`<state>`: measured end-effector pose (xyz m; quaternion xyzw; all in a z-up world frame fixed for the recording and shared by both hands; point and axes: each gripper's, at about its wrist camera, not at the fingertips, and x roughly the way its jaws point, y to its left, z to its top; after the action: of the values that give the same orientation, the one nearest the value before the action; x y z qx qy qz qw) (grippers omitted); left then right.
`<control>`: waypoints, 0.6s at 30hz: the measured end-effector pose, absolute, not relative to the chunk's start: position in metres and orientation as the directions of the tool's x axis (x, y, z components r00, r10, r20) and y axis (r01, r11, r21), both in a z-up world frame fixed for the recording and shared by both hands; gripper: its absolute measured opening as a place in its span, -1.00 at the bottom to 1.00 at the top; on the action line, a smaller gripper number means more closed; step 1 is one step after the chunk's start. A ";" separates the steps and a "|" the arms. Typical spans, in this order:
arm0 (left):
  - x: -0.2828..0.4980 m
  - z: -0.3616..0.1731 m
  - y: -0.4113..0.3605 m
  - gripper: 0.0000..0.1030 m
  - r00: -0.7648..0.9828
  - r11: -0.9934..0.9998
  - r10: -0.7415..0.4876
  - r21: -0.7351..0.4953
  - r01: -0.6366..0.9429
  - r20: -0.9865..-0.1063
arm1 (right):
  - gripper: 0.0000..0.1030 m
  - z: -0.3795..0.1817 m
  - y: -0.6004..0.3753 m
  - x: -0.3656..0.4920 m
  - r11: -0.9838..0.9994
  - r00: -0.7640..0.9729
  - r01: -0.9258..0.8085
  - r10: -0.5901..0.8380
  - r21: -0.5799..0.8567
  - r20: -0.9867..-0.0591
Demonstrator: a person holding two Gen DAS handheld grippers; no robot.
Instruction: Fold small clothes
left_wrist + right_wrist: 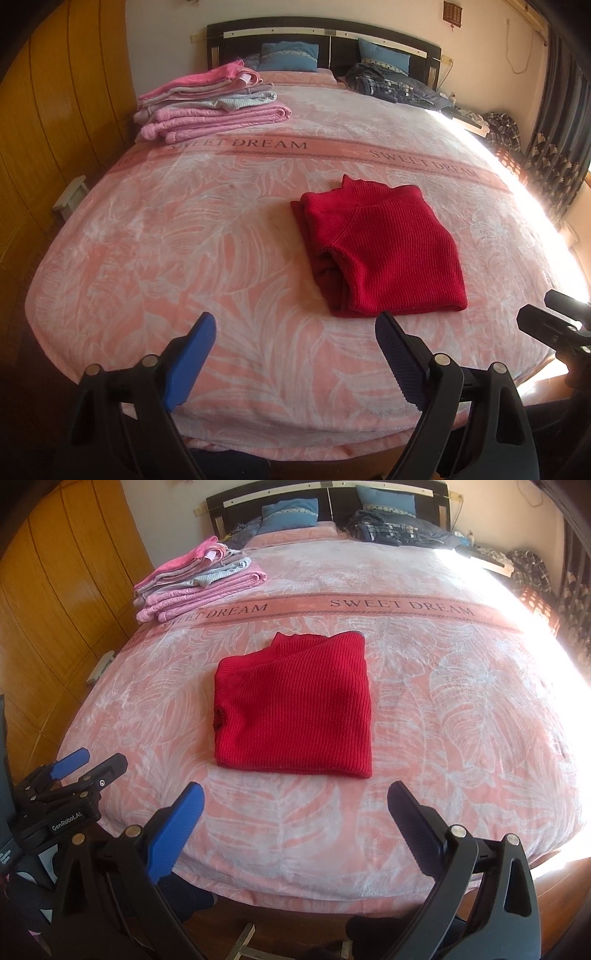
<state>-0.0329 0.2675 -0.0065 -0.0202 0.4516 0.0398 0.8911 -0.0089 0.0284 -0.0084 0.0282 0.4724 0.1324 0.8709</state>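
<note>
A pink bedspread (424, 709) printed with pale leaves and the words SWEET DREAM is covering a bed, with a wooden wardrobe (55, 110) standing along one side, blue pillows (288, 55) leaning at the dark headboard (332, 494) and sunlight glaring across the other edge. A folded red sweater (295, 705) is lying flat near the middle, and a stack of folded pink and grey clothes (207, 103) is sitting far back by the wardrobe. The left gripper (295, 332) and right gripper (295, 801) are hovering over the near edge of the bed, just short of the sweater, both gaping wide and holding nothing
</note>
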 end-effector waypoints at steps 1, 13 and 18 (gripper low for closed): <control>-0.033 -0.007 0.267 0.72 0.588 0.996 0.053 0.001 -0.090 -0.807 | 0.92 -0.009 0.027 -0.008 0.966 0.522 -0.198 0.245 0.163 -0.817; -0.031 -0.018 0.265 0.72 0.569 0.994 0.089 0.033 -0.107 -0.818 | 0.92 -0.018 0.023 -0.005 0.971 0.502 -0.194 0.222 0.141 -0.836; -0.032 -0.020 0.263 0.72 0.568 0.993 0.102 0.052 -0.104 -0.817 | 0.92 -0.021 0.023 -0.004 0.977 0.512 -0.179 0.195 0.118 -0.836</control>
<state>-0.0320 0.2629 -0.0198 -0.0011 0.4611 0.0581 0.8854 -0.0041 0.0231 -0.0205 0.0084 0.4820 0.1076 0.8695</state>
